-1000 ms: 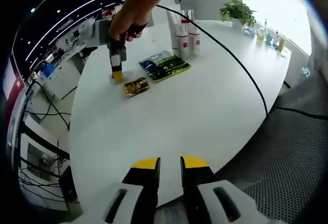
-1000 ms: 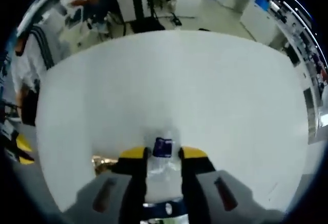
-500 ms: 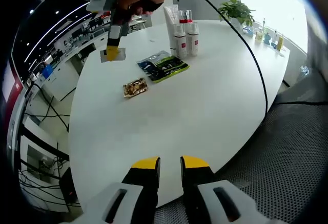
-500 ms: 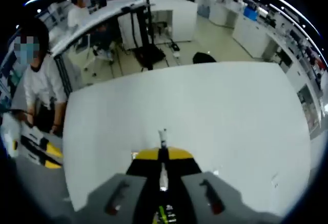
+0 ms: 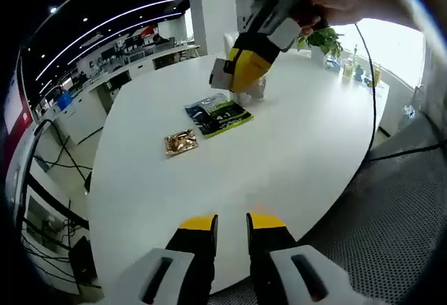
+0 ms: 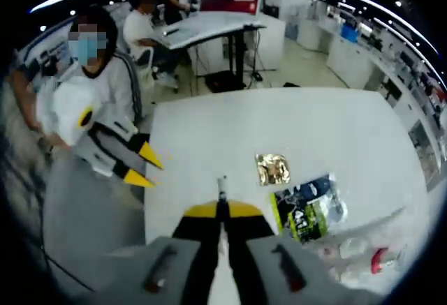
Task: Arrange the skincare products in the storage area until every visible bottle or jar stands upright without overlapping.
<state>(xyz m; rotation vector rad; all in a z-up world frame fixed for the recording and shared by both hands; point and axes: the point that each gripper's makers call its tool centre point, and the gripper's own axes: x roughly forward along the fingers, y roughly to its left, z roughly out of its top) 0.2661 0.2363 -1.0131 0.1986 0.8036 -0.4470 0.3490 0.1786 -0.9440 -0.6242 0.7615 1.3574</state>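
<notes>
Yellow-tipped right gripper [image 6: 222, 208], jaws pinched on a thin flat sachet [image 6: 222, 188], above a white table [image 6: 209, 134] holding a gold packet [image 6: 272, 169] and dark green pouch [image 6: 306, 206].

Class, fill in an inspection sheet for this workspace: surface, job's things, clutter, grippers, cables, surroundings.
Surface: white table, mostly bare.
Job's things: bottles with red caps at the table's far side, blurred; flat sachet in the right gripper.
Clutter: green-and-blue pouch and gold packet lying flat, apart.
Grippers: left gripper slightly open, holding nothing, at the table edge; right gripper shut on the sachet, held above the table.
Cables: black cable from the right gripper across the table edge.
Surroundings: potted plant, office desks, seated people.
</notes>
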